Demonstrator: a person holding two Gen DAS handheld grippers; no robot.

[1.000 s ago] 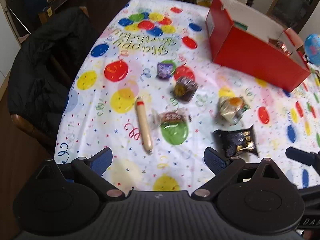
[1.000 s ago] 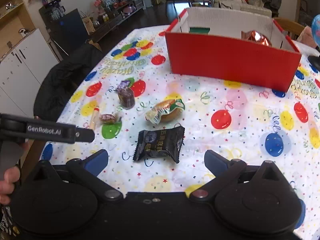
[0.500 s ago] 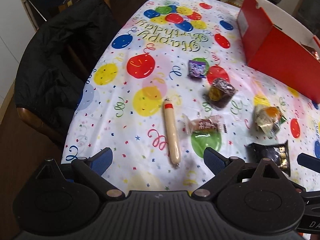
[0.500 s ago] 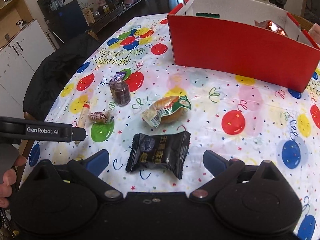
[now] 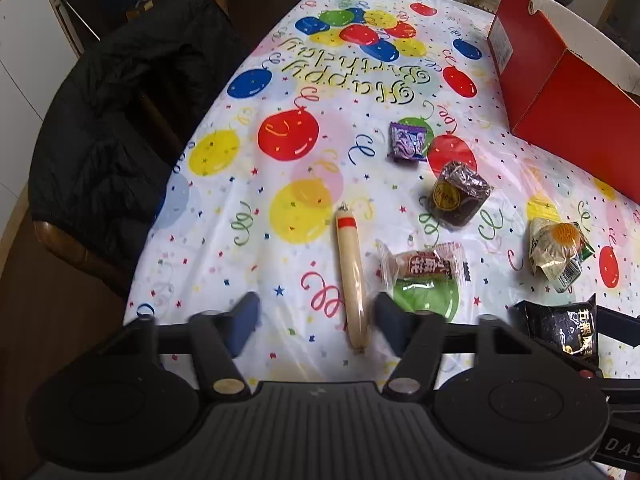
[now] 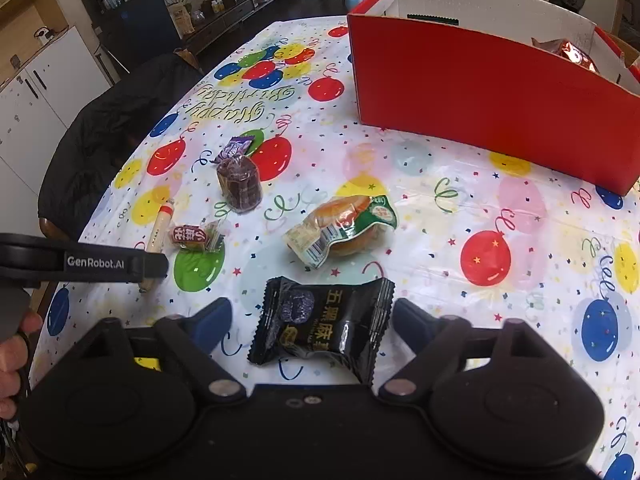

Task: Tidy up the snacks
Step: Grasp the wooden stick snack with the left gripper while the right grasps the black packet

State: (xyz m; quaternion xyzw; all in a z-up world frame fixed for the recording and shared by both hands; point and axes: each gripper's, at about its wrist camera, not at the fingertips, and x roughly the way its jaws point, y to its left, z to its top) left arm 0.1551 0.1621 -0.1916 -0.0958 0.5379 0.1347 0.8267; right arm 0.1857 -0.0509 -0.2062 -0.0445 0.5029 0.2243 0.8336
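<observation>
The left gripper (image 5: 316, 322) is held low over the near edge of the table (image 5: 280, 364), its fingers spread apart with nothing gripped. The sausage stick (image 5: 352, 276) lies lengthwise between them, its near end close beside the right finger (image 5: 390, 320) and a wide gap on the left. In the right wrist view this gripper enters from the left edge, its tip over the sausage stick's near end.

The right gripper (image 6: 312, 322) also sits low and level, fingers wide apart and empty. The black snack packet (image 6: 324, 326) lies flat between them at lower centre, clear of both fingers.

Beyond it, toward frame centre, lie the bun in a green-and-clear wrapper (image 6: 344, 228), the small red-labelled candy (image 6: 196, 236), the dark round cake (image 6: 240, 182) and the purple packet (image 6: 234, 148). These sit near one another but apart, with bare tablecloth between.

The red box (image 6: 492, 108) stands open-topped at upper right, well apart from the loose snacks, with a shiny red wrapper (image 6: 576, 54) inside. A wide strip of tablecloth lies free in front of it. A black jacket (image 5: 116, 128) drapes a chair at the table's left edge.
</observation>
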